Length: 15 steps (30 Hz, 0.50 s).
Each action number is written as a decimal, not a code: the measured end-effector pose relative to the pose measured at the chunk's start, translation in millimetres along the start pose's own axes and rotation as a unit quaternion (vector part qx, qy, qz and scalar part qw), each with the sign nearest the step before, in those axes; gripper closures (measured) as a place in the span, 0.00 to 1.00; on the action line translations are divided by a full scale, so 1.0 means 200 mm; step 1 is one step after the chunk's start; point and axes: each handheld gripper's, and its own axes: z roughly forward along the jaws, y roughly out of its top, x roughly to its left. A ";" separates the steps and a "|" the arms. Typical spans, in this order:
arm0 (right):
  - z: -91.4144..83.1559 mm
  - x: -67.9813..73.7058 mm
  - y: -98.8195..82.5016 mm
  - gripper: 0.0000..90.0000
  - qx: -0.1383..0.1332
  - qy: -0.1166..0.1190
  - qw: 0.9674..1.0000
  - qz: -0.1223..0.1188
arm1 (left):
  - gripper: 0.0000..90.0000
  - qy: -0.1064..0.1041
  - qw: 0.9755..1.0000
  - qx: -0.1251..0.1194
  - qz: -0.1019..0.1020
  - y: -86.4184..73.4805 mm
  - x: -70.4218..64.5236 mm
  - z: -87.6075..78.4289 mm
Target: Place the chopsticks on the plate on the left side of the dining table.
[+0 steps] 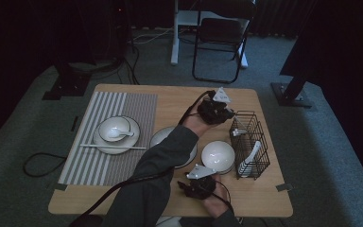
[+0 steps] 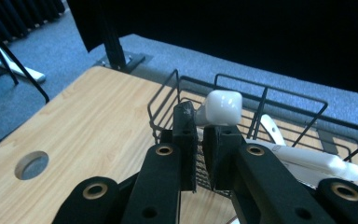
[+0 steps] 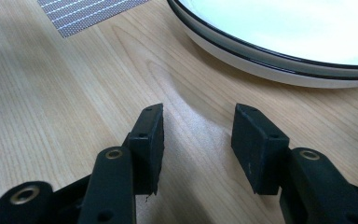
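A light wooden surface (image 1: 179, 97) carries a striped placemat (image 1: 99, 163) at its left; right of the mat sit a plate (image 1: 160, 137) and a white bowl (image 1: 218, 155) — beyond them, a black wire basket (image 1: 250, 142).

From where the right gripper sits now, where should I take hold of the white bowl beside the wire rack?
Take the white bowl by its rim on the near side, just ahead of the right gripper. The rim is thin, so one open jaw could go inside and one outside, coming from above.
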 end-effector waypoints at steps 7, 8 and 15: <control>0.00 0.00 0.00 0.59 0.000 0.000 1.000 0.001 | 0.94 -0.002 1.000 -0.029 -0.003 0.03 0.02 -0.13; 0.00 0.00 0.00 0.59 0.000 0.000 1.000 0.001 | 0.94 -0.002 1.000 -0.030 -0.002 0.03 0.02 -0.15; 0.00 0.00 0.00 0.59 -0.001 0.000 1.000 -0.001 | 0.94 0.002 0.999 -0.042 -0.006 0.02 0.04 -0.24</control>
